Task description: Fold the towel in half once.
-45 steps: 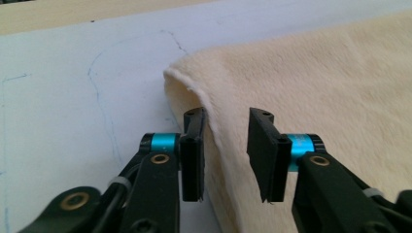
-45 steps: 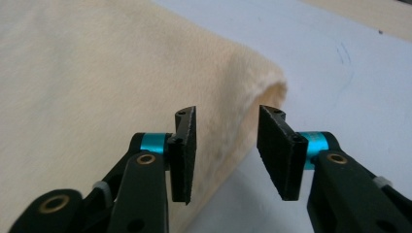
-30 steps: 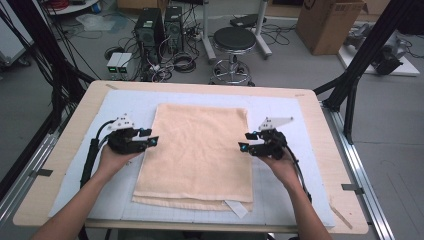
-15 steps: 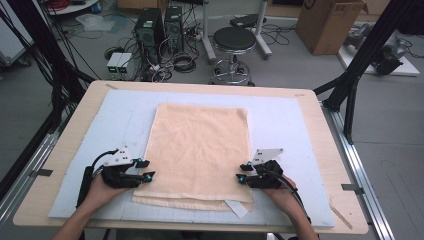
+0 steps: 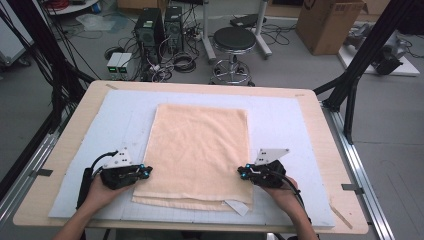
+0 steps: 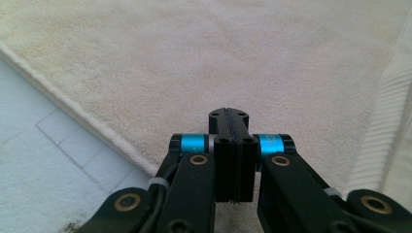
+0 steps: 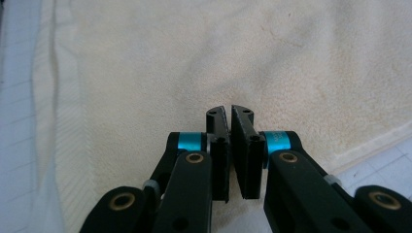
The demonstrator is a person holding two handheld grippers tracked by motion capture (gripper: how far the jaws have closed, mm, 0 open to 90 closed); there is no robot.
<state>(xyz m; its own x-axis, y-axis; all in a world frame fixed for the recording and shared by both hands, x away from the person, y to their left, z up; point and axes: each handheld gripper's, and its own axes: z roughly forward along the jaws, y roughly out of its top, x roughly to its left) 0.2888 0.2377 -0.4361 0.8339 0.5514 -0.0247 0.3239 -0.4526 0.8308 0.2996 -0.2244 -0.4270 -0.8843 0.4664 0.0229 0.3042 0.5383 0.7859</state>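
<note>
The wooden table (image 5: 60,150) carries a pale blue mat (image 5: 125,115), and the mat leaves a free wooden border on every side. On the mat lies the folded peach towel (image 5: 197,150), flat, with wide bare mat to its left and right and a narrower strip toward the far edge. Its near hem is close to the mat's front edge, where a white label (image 5: 236,206) sticks out.

The left gripper (image 5: 146,172) is at the towel's left edge near the front corner; its jaws have just been closing and are pressed together over the cloth. The right gripper (image 5: 242,172) is at the right edge; its jaws have just closed to a thin slit. Whether either one pinches cloth, I cannot tell.
</note>
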